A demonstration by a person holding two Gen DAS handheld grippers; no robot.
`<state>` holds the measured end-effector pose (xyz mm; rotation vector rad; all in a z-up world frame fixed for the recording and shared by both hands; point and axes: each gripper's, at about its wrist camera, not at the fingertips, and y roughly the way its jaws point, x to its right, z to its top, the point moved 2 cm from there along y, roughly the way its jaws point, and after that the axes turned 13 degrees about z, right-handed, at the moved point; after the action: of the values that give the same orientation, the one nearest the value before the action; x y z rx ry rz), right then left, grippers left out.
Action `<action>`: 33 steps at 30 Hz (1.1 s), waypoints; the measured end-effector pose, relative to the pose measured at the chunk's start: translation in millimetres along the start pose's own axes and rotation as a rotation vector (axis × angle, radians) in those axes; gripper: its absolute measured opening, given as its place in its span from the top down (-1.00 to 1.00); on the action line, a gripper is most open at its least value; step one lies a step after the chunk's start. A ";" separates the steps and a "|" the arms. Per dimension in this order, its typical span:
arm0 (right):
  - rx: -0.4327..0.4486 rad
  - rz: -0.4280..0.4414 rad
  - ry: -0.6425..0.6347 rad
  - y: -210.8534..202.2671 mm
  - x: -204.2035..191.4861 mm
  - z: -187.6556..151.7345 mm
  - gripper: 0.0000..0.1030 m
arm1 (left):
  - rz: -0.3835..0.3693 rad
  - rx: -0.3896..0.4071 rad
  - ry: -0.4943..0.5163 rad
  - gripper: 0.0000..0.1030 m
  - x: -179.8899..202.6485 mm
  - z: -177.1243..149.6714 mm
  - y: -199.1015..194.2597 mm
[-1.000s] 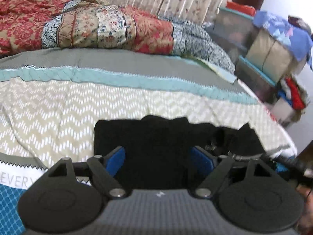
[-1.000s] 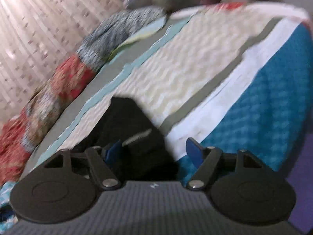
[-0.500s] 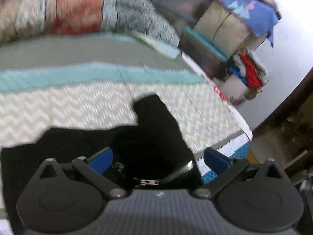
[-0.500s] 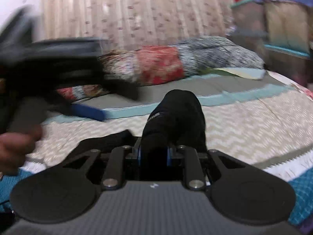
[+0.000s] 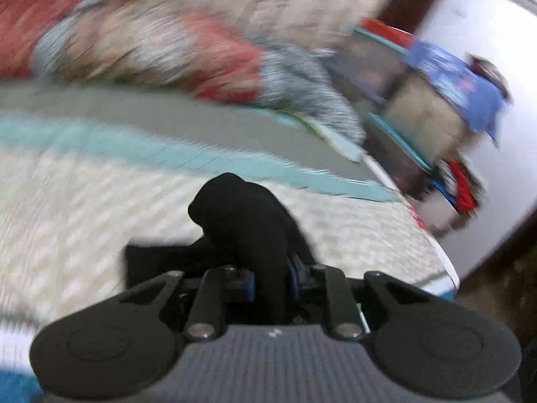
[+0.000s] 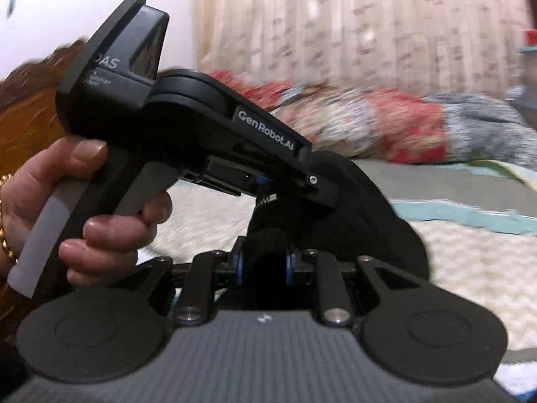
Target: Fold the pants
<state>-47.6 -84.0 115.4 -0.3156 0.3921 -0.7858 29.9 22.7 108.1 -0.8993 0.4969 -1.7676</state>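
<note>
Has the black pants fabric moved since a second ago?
Yes. The pants lay flat on the bedspread then; now a bunch is lifted off it, between the closing left gripper jaws, rising toward the teal stripe.

I'm in a home bedroom: ahead of my tool lies a bed under a chevron-patterned cream, teal and grey bedspread (image 5: 84,201), a red floral quilt (image 6: 369,124) bunched beyond it, pleated flowered curtains (image 6: 369,16) behind.

Bed (image 5: 100,208): chevron cream cover, teal and grey bands; black pants (image 5: 241,221) on it; patterned quilt (image 6: 369,124) bunched at far edge.
</note>
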 end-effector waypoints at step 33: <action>0.048 -0.125 0.518 -86.4 81.7 -38.6 -0.06 | 0.128 -0.032 -0.181 -0.73 -66.3 -48.5 -2.4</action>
<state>-66.1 -206.5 99.1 -0.0862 0.8436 -0.9972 2.7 80.7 56.7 -1.0170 0.4558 -1.5502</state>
